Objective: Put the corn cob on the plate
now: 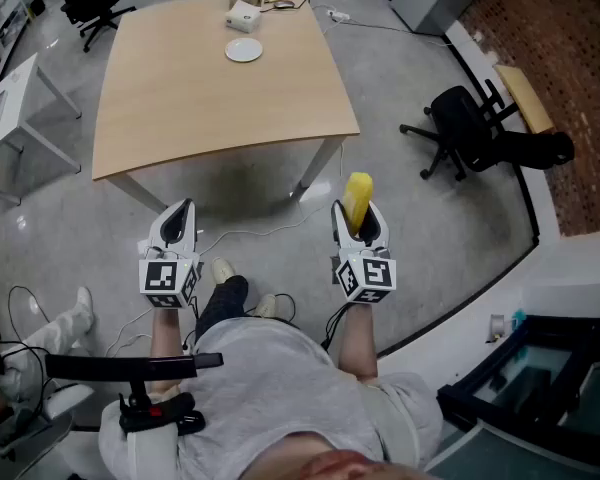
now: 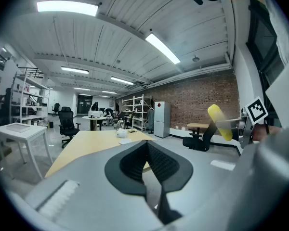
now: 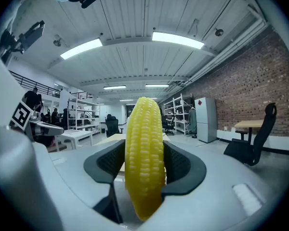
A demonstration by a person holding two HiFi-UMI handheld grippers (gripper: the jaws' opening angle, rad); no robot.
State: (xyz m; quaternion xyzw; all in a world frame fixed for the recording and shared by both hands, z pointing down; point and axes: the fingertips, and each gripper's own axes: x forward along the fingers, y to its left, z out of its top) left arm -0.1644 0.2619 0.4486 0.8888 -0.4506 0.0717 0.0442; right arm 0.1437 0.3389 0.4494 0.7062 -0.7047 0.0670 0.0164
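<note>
Two grippers hover above the grey floor (image 1: 460,228), well short of the pale wooden table (image 1: 210,108). The right hand-held gripper (image 1: 361,222) clamps an upright yellow corn cob (image 1: 358,194); the left hand-held gripper (image 1: 182,212) is clenched on nothing. The small white round plate (image 1: 244,51) sits at the table's far end, so carry the cob forward steadily and release only once it is low over the plate.
</note>
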